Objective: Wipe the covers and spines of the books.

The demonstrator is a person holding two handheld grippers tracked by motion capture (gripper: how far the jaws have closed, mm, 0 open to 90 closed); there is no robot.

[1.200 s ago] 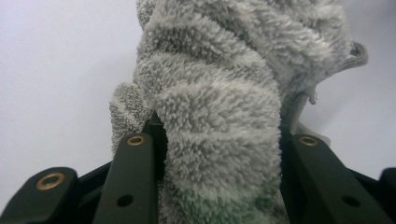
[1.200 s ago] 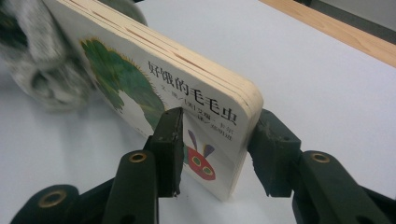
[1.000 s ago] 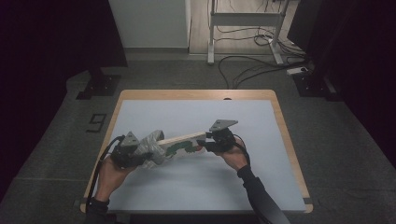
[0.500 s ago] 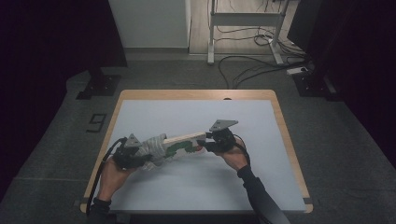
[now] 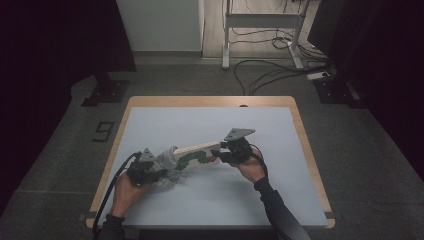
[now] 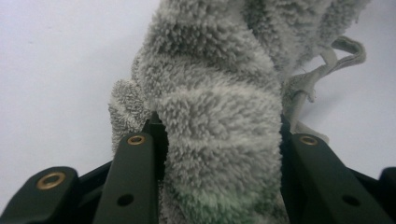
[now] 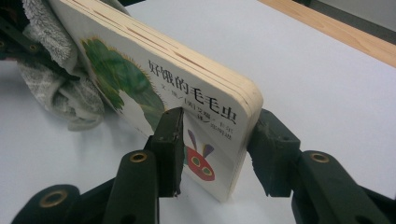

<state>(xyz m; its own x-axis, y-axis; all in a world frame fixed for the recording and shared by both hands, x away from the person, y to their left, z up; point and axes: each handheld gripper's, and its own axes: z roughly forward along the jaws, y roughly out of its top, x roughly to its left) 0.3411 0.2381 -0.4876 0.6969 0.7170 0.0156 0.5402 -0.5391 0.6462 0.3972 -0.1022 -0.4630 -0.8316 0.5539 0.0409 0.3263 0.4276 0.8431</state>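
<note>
A thick board book with a green caterpillar on its cover stands tilted on edge above the table; in the high view the book lies between both hands. My right gripper is shut on the book's near end, one jaw on the cover and one on the back. A fluffy grey cloth is bunched between the jaws of my left gripper, which is shut on it. In the high view the cloth touches the book's left end, with the left gripper just behind it and the right gripper at the book's other end.
The pale grey mat covers a wooden-rimmed table. Beyond the table are a dark floor, cables and a metal stand. The person's forearms come in from the bottom edge.
The left gripper with the cloth has shifted slightly along the book's left end. The right gripper and the book have stayed nearly still.
</note>
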